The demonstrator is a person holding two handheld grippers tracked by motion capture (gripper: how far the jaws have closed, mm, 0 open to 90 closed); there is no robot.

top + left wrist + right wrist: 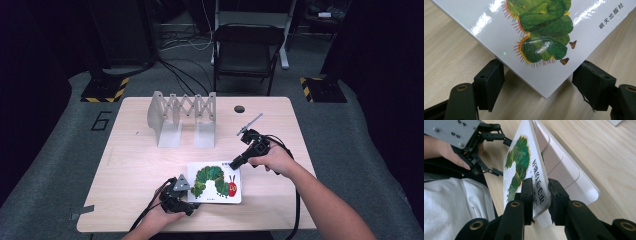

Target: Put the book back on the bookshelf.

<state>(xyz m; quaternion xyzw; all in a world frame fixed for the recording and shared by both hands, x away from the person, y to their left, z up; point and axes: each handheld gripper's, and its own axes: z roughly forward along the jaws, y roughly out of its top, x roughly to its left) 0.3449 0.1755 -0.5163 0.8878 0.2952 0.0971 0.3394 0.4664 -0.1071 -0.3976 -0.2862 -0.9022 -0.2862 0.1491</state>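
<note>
High view, table (140,165): light wood, wide bare stretch on its left half and along the right edge; round hole near the far edge.
Rack (182,117): grey folding stand at the far middle, well apart from both grippers.
Book (216,182): white board book with a green caterpillar cover, near the front edge, right of centre; bare wood on all sides but the front, where the table edge is close.
Left gripper (192,200): at the book's near left corner. In the left gripper view its jaws stand wide apart, one on each side of that corner (546,96), the pads just beside the book's edges; whether they touch I cannot tell.
Right gripper (234,164): at the book's far right corner. In the right gripper view its jaws are clamped on the cover (520,165), which is lifted off the thick pale pages (564,170) below.
Left hand (446,152): seen beyond the book, holding its gripper.
</note>
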